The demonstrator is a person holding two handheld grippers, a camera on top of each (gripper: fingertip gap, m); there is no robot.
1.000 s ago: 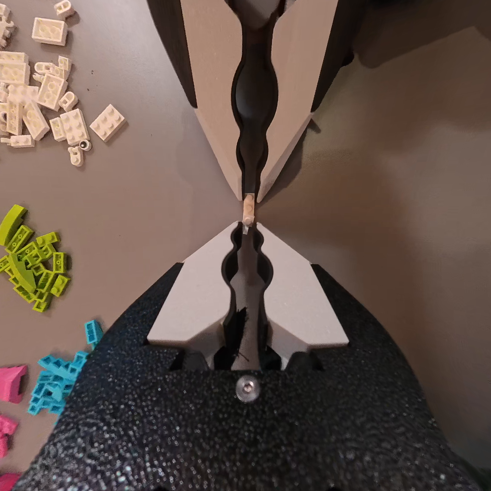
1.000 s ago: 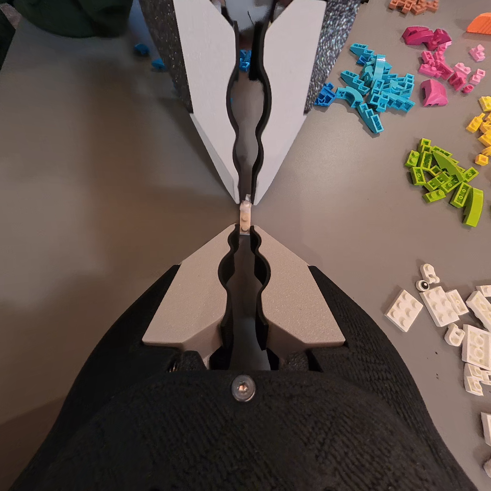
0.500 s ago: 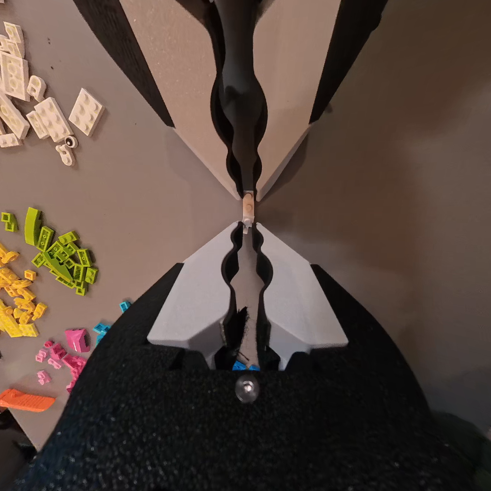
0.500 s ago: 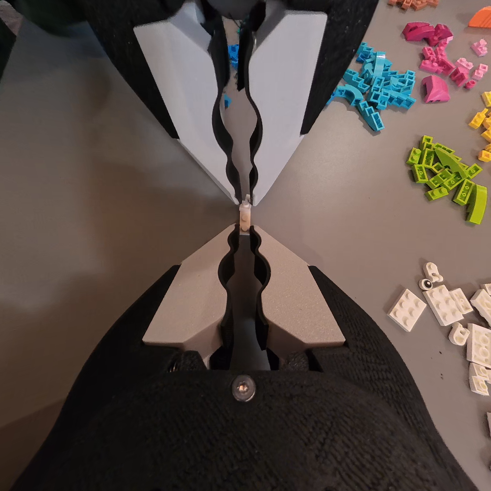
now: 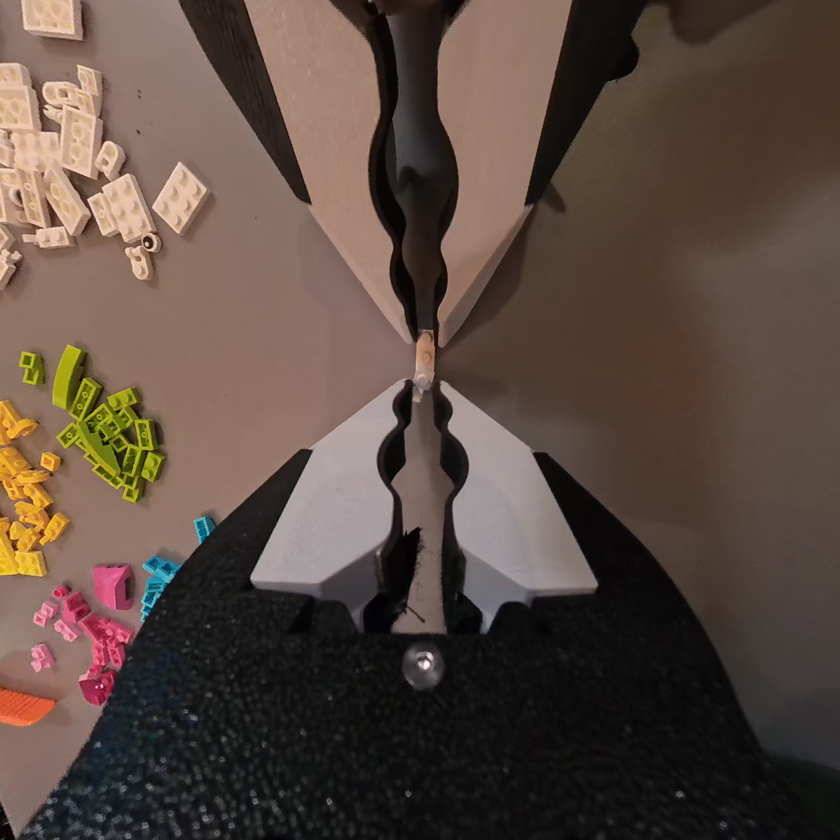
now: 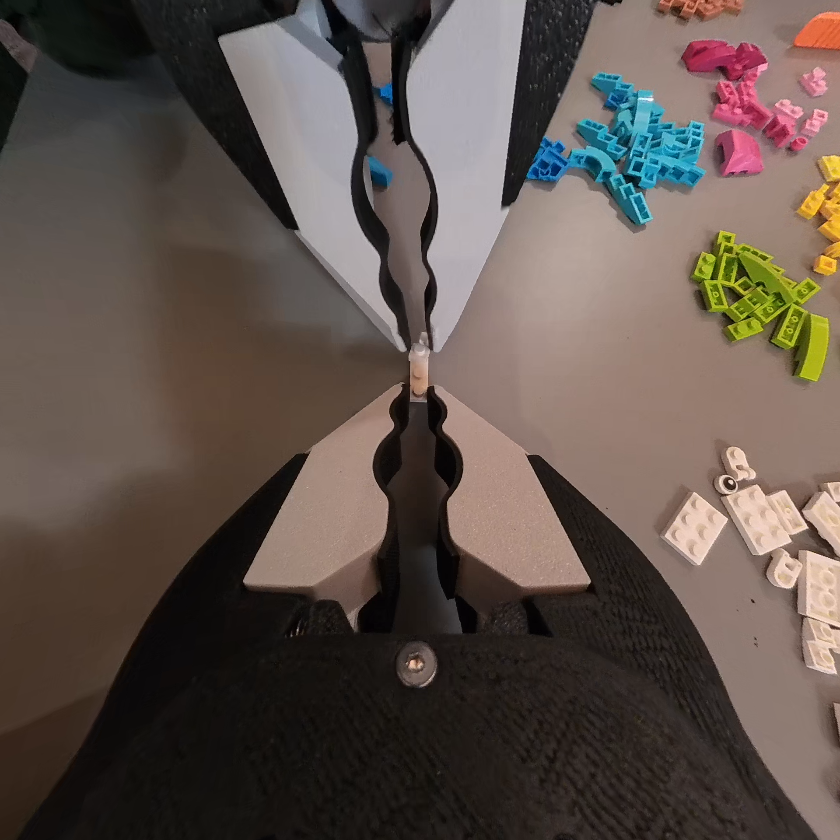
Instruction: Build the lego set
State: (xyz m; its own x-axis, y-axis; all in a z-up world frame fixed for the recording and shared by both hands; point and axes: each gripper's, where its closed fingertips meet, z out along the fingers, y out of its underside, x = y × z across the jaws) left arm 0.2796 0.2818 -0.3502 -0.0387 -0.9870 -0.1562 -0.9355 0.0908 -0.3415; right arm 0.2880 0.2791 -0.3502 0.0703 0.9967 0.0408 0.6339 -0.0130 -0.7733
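My left gripper [image 5: 421, 390] and right gripper [image 5: 426, 337] meet tip to tip above the grey table [image 5: 282, 318]. The left gripper is shut on a tiny white piece [image 5: 422, 379]. The right gripper [image 6: 417, 392] is shut on a small white studded plate [image 6: 418, 376]. The two pieces touch end to end between the tips; the tiny piece also shows in the right wrist view [image 6: 418, 354], held by the left gripper [image 6: 419, 345]. How far the pieces are joined is too small to tell.
Loose bricks lie sorted by colour on one side of the table: white [image 5: 68, 182], lime green [image 5: 109, 436], yellow [image 5: 22, 500], pink [image 5: 91, 622], blue [image 6: 636, 145] and an orange piece [image 5: 22, 709]. The white pile [image 6: 772, 536] lies nearest the right gripper. Both grippers' tips are close together, under 4 cm apart.
Both grippers stay shut and tip to tip on the white pieces. They have shifted and tilted together over the table, so each looms larger in the other's view.
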